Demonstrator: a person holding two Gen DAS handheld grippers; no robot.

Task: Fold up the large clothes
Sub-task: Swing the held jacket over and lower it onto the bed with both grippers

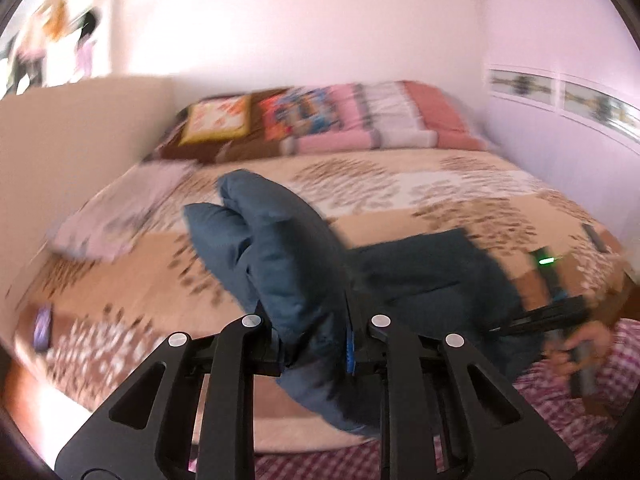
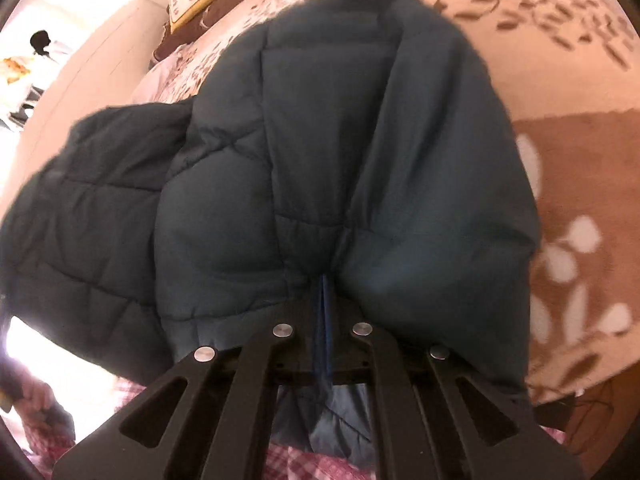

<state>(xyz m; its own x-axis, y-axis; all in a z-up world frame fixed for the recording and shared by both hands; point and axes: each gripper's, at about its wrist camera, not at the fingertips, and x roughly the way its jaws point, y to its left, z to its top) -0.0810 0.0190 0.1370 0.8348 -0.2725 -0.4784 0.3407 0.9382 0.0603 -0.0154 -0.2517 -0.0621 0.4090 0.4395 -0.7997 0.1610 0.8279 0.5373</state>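
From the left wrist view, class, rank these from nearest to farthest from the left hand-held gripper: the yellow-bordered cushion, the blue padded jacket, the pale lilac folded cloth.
1. Blue padded jacket: clamped in the left hand-held gripper itself, centre foreground.
2. Pale lilac folded cloth: on the bed, to the left, midway up.
3. Yellow-bordered cushion: at the far end of the bed, left of the pink pillows.
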